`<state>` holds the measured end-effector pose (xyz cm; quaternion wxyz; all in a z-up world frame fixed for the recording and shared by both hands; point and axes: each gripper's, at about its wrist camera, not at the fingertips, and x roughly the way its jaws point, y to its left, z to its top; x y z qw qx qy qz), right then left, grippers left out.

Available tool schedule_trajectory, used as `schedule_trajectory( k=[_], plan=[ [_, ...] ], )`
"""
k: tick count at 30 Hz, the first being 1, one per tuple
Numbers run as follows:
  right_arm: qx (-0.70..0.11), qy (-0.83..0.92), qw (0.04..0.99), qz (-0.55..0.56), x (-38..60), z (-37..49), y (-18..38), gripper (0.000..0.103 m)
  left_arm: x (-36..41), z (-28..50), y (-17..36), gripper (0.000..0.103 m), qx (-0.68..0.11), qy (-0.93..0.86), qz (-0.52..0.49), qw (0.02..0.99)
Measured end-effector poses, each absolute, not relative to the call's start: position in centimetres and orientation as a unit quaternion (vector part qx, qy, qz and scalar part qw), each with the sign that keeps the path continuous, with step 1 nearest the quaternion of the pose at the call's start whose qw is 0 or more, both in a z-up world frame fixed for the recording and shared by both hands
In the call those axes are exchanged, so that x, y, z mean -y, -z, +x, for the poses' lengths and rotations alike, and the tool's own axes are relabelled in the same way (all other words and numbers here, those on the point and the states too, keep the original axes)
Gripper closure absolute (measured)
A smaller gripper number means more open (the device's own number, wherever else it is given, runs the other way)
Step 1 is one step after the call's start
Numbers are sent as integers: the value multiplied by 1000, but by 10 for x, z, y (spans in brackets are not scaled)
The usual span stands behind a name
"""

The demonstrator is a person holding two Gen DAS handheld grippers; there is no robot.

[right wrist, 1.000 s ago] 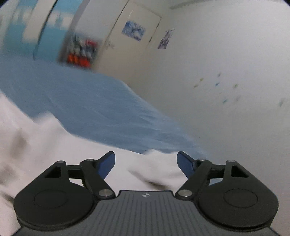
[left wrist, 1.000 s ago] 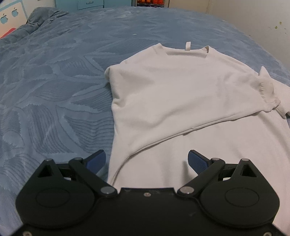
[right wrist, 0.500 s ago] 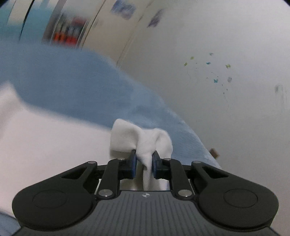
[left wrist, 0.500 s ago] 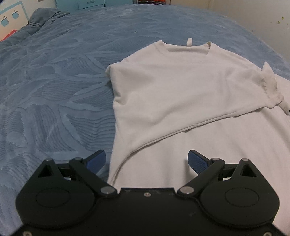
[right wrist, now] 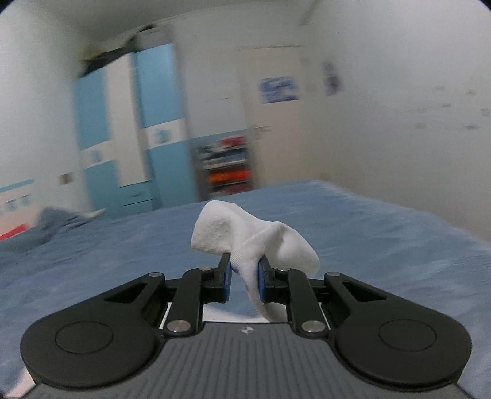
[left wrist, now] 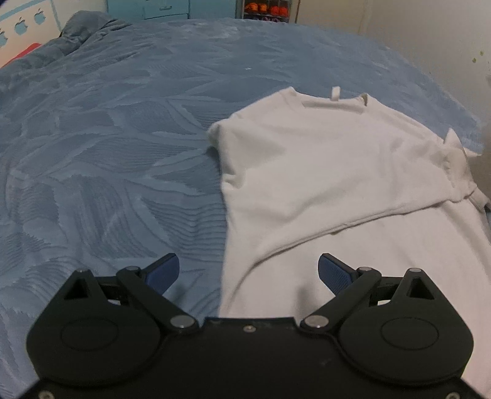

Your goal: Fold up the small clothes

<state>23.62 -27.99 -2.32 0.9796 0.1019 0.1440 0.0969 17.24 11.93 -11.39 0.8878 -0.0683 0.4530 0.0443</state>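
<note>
The right gripper (right wrist: 244,271) pinches a bunched fold of the white cotton T-shirt (left wrist: 337,184) lying on the blue quilted bed (left wrist: 122,153), probably its sleeve lifted for folding inward, while the left gripper (left wrist: 248,271) hovers spread beside the hem.

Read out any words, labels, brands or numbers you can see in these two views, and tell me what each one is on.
No text can be read in either view.
Blue posters on the white door: blurred, unreadable.
Small round emblem on the grey ribbed body of the right tongs: a symbol, no letters.
Apple shapes on the white panel beside the blue patterned bedspread: pictures only.
White cotton T-shirt's neck tab: blank.
</note>
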Motion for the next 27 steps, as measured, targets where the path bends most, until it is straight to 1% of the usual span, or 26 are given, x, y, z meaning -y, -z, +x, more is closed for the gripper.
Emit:
schedule_trajectory(
  k=[4,8,12,16,17,19,20,21,22,23,27],
  plan=[
    [-148,-158,974,67,199,234,30,86,-139,173,114,4,-459,-44,-70,885],
    [-171,-217,958,80,140,239,39,86,-156,171,111,4,-456,-53,-69,886],
    [-189,-281,939,64,94,231,49,86,-170,166,109,4,-453,-55,-87,886],
    [-220,-330,917,41,55,223,66,85,-173,166,113,4,-456,-62,-75,885],
    [-237,-334,912,30,48,223,73,82,-174,165,115,4,-457,-63,-78,884],
    [-280,-345,895,30,41,226,91,68,-177,162,117,4,-457,-66,-87,883],
    [-315,-352,881,38,40,233,101,63,-179,163,119,4,-457,-66,-92,882],
    [-344,-354,869,45,41,242,109,61,-179,163,121,4,-458,-66,-97,881],
    [-368,-354,858,52,43,247,114,61,-179,164,123,4,-459,-67,-100,880],
    [-374,-354,855,60,47,248,116,61,-178,164,125,4,-460,-67,-102,880],
    [-339,-348,872,61,70,237,97,57,-171,166,126,4,-459,-63,-101,881]
  ],
)
